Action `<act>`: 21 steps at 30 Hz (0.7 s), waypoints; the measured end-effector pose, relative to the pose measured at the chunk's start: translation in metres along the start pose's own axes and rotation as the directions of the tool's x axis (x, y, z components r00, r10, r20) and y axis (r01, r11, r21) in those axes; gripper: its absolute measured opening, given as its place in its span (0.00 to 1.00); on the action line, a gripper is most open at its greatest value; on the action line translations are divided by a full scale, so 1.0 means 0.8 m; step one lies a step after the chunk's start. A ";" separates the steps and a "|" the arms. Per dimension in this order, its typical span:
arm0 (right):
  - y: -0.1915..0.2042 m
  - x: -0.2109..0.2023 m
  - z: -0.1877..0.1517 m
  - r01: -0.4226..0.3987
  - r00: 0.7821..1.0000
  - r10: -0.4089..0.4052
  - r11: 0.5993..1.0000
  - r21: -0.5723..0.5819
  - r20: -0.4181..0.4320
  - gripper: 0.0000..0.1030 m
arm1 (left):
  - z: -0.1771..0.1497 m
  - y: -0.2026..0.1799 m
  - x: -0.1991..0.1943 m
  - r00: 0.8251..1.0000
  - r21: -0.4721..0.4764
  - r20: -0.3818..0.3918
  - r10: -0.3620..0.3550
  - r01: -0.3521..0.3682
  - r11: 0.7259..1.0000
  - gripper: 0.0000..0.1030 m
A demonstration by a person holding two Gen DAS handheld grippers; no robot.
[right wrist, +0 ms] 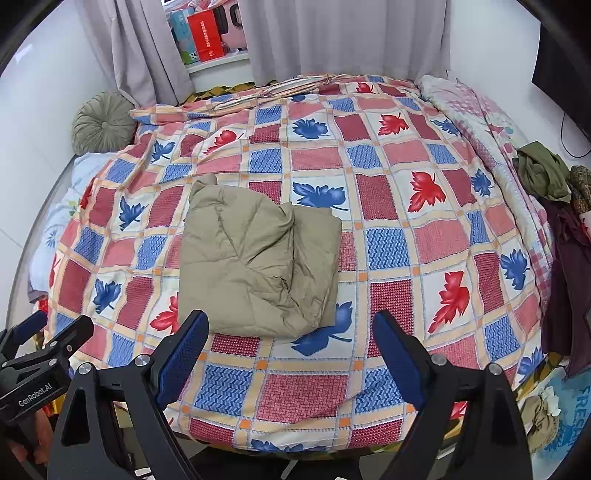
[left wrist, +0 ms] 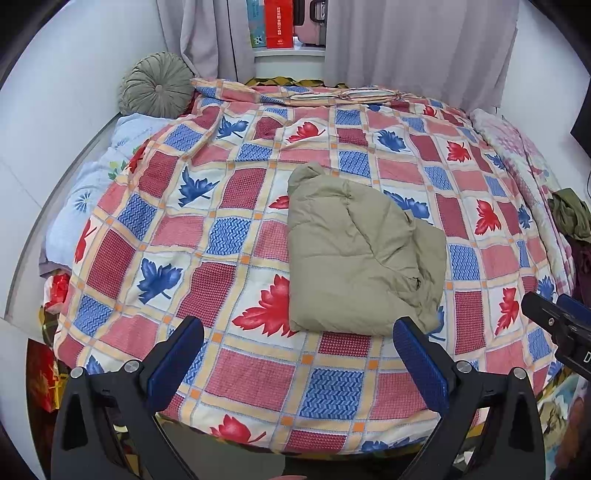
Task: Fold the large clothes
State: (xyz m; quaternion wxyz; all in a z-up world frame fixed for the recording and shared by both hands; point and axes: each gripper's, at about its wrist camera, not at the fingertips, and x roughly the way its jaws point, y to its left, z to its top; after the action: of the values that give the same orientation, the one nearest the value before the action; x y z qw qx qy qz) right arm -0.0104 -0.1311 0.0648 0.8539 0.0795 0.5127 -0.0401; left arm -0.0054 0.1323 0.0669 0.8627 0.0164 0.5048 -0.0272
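Note:
A khaki padded garment (left wrist: pixel 358 254) lies folded into a compact bundle on the leaf-patterned quilt (left wrist: pixel 229 206), just right of the bed's middle; it also shows in the right wrist view (right wrist: pixel 258 258). My left gripper (left wrist: pixel 297 345) is open and empty, held above the quilt in front of the bundle's near edge. My right gripper (right wrist: pixel 290 339) is open and empty, just in front of the bundle's near right corner. Each gripper shows at the edge of the other's view.
A round green cushion (left wrist: pixel 157 85) sits at the bed's far left corner. A light blue pillow (left wrist: pixel 96 184) lies along the left wall. Dark clothes (right wrist: pixel 543 177) are piled at the bed's right edge. Curtains and a sill with boxes (left wrist: pixel 280 22) stand behind.

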 end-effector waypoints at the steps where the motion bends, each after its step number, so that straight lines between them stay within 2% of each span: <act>1: 0.000 0.000 -0.001 0.000 1.000 0.000 1.000 0.002 -0.002 0.89 | 0.000 0.000 0.000 1.000 0.000 0.000 0.000 0.000 1.000 1.00; 21: -0.001 0.000 0.000 0.001 1.000 -0.001 1.000 -0.002 0.000 0.89 | 0.000 0.001 0.000 1.000 0.000 -0.001 0.000 0.000 1.000 1.00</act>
State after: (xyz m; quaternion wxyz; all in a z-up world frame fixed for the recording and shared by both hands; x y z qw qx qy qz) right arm -0.0101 -0.1319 0.0649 0.8539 0.0783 0.5129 -0.0400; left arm -0.0053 0.1331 0.0671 0.8624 0.0164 0.5052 -0.0272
